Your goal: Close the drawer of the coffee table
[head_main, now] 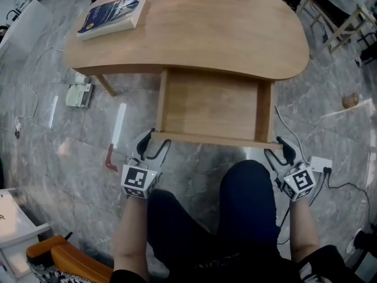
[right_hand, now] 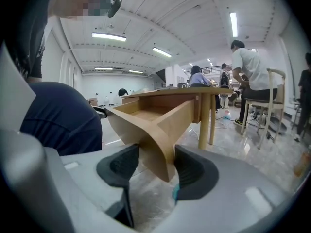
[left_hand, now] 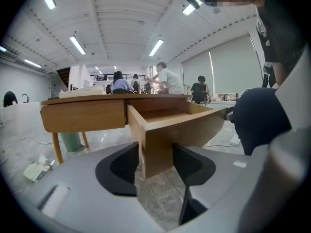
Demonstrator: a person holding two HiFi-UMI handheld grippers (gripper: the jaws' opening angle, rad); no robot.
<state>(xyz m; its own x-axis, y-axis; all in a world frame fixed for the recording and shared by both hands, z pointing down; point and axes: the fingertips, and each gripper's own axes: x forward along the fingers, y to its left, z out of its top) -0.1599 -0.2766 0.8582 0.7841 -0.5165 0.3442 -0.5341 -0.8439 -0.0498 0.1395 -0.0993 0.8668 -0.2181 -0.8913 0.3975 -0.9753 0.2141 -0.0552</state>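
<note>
The light wooden coffee table (head_main: 206, 34) has its drawer (head_main: 212, 105) pulled out toward me, and I see nothing inside it. My left gripper (head_main: 154, 146) is at the drawer's front left corner. In the left gripper view that corner (left_hand: 158, 147) fills the gap of the left gripper (left_hand: 155, 166), with both pads against the wood. My right gripper (head_main: 279, 152) is at the front right corner. In the right gripper view the corner (right_hand: 155, 130) stands between the wide jaws of the right gripper (right_hand: 156, 171), which do not press on it.
A blue book (head_main: 112, 15) lies on the tabletop's far left. On the marble floor are a white device (head_main: 78, 95), a red tool (head_main: 111, 158) and a white adapter with cables (head_main: 321, 164). My knees (head_main: 247, 199) are just behind the drawer front. A wooden chair (head_main: 347, 22) stands far right.
</note>
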